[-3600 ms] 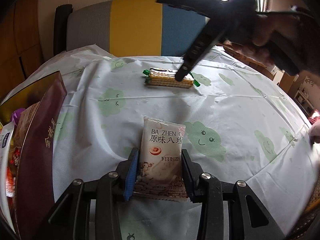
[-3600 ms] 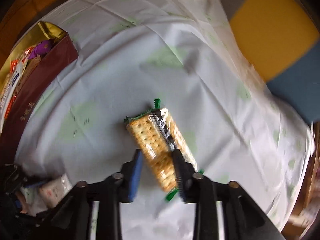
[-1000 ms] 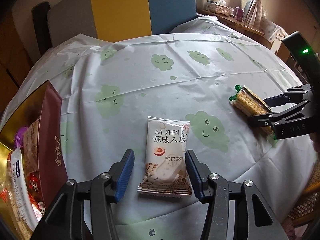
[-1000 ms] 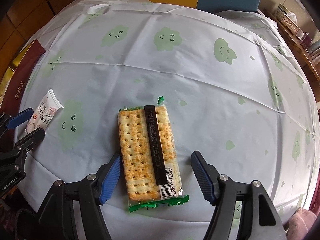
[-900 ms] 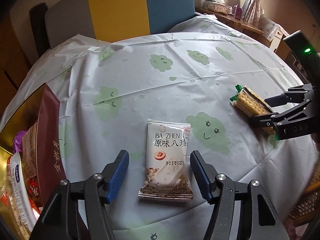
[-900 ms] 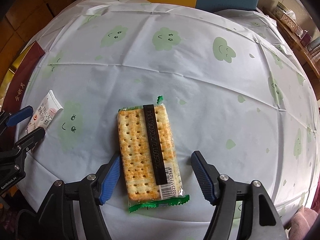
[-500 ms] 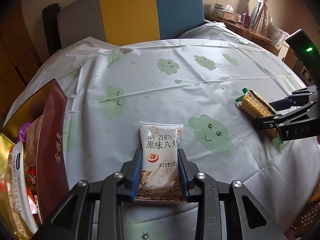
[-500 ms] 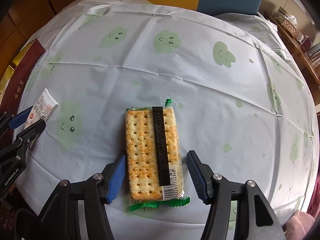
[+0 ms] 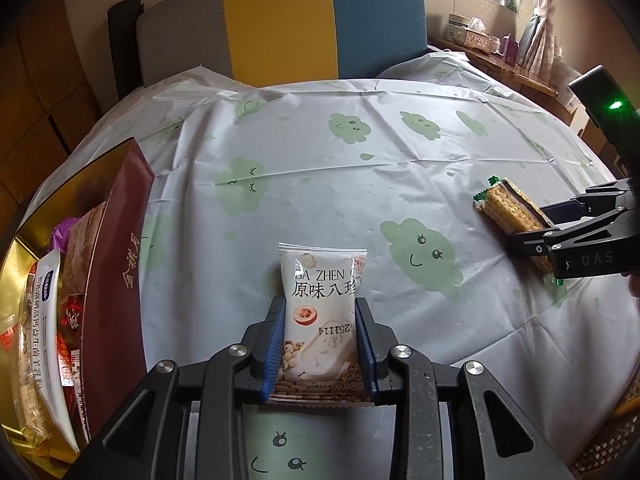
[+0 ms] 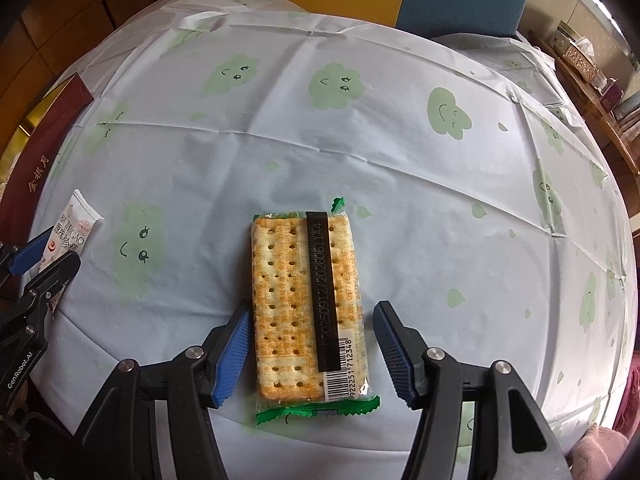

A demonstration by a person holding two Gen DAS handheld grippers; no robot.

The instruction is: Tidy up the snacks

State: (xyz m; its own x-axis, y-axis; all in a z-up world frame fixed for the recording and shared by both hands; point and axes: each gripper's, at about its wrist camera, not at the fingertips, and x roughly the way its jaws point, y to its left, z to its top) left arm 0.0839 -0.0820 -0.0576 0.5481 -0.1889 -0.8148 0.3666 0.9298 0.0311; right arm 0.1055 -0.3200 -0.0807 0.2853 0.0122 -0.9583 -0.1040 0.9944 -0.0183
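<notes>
My left gripper (image 9: 320, 336) is shut on a white "BA ZHEN" snack packet (image 9: 322, 292) that rests on the tablecloth near the front edge. In the right wrist view the same packet (image 10: 78, 224) shows at far left. My right gripper (image 10: 312, 344) is open, its blue pads on either side of a clear cracker pack with green ends (image 10: 306, 304) lying flat on the cloth; a gap shows on each side. The cracker pack (image 9: 512, 216) also shows at the right in the left wrist view.
A dark red box with a gold lining (image 9: 116, 264) holds several snack packets at the table's left edge; its wall also shows in the right wrist view (image 10: 36, 152). A grey, yellow and blue chair back (image 9: 280, 24) stands behind the table. The cloth (image 10: 360, 128) has green cloud prints.
My left gripper closed on the white packet after standing open around it. My right gripper narrowed a little around the cracker pack and remains open.
</notes>
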